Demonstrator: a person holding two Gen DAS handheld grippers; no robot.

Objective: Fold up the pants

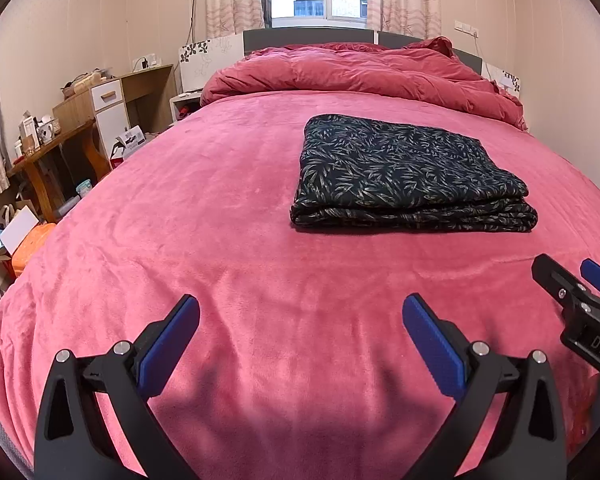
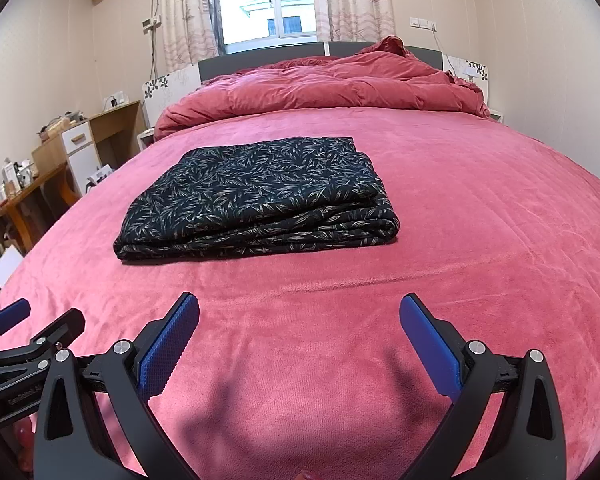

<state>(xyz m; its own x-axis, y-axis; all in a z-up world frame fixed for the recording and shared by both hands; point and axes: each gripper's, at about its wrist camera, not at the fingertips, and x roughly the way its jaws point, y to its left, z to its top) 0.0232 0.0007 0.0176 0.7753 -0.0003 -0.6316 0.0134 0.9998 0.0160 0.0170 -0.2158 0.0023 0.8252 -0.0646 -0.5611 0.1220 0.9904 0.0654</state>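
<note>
The dark pants with a pale leaf print lie folded in a flat rectangular stack on the pink bed cover; they also show in the right wrist view. My left gripper is open and empty, held above the bed cover well short of the pants. My right gripper is open and empty, also short of the pants. The right gripper shows at the right edge of the left wrist view. The left gripper shows at the left edge of the right wrist view.
A bunched red duvet lies along the head of the bed under the window. A wooden desk and cabinets with clutter stand left of the bed. Boxes and bags sit on the floor at the left.
</note>
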